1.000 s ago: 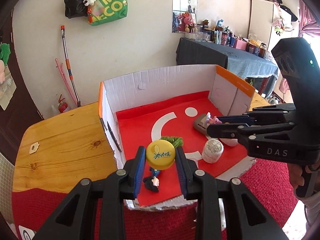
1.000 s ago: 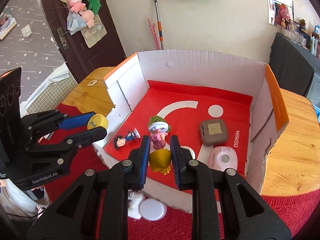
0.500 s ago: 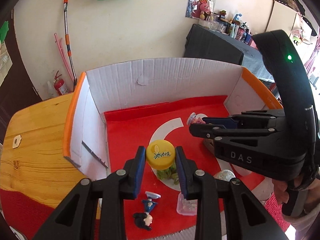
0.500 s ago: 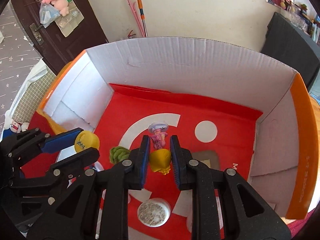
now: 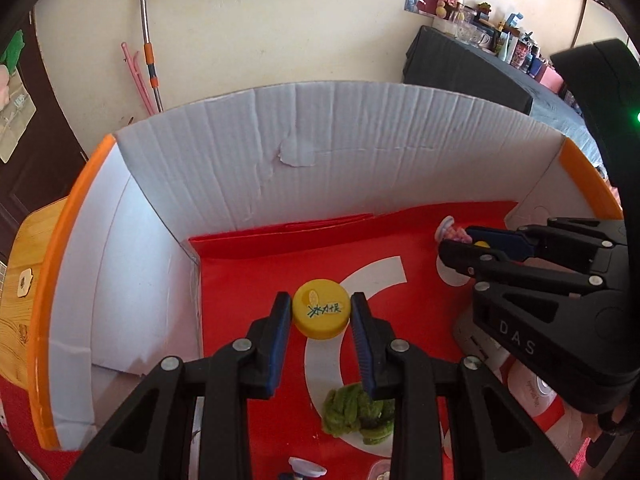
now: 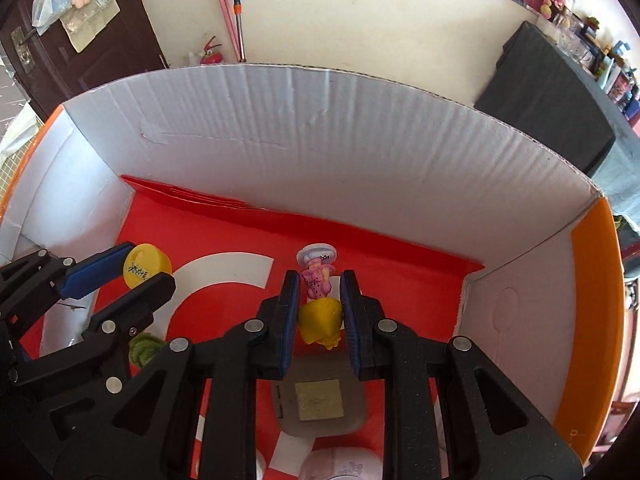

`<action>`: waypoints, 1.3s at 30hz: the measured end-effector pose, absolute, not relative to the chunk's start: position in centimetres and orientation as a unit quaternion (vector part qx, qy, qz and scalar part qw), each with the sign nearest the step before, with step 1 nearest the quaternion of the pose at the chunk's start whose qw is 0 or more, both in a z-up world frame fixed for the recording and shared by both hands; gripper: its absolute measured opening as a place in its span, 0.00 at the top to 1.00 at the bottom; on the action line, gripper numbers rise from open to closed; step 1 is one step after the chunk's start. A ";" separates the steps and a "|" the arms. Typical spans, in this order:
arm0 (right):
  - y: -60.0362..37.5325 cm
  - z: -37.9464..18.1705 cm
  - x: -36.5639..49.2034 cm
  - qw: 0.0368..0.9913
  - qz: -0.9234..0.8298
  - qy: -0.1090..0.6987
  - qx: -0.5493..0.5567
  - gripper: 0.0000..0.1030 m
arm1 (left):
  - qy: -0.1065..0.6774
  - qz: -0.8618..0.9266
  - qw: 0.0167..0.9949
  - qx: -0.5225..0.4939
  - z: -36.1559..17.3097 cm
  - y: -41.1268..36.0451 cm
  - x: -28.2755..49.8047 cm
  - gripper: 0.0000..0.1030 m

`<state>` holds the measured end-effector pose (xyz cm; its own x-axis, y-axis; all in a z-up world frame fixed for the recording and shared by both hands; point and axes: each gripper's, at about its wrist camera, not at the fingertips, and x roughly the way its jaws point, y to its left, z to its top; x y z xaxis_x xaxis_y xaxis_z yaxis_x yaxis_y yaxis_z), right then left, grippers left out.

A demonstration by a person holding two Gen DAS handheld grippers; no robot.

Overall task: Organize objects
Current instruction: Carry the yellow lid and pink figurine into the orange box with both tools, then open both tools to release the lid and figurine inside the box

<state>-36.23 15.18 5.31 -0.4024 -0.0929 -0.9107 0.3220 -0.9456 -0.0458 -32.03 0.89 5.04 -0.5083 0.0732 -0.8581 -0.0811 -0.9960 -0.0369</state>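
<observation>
The left tongs [image 5: 320, 316] are clamped on a yellow cap [image 5: 320, 314] held over the red floor of the cardboard box [image 5: 360, 152], its printed flat face turned up toward the camera. The right tongs [image 6: 320, 312] grip a small figurine [image 6: 319, 300] by its yellow skirt, long axis running forward along the fingers, white-hatted head pointing at the box's back wall. Low in the left view, a green clump [image 5: 356, 412] lies partly behind a finger, and another small figure [image 5: 306, 470] is cut off by the edge.
</observation>
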 end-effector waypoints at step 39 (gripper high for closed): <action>17.1 5.3 -37.4 0.112 -0.818 0.151 0.543 0.81 | 0.025 0.857 0.034 -0.514 3.7 1.7 -33.2 0.61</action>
<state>-37.39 17.14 5.27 -0.3849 -0.0203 -0.9227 0.3473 -0.9295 -0.1244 -33.24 1.71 3.72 -0.4690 0.0320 -0.8826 -0.0832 -0.9965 0.0081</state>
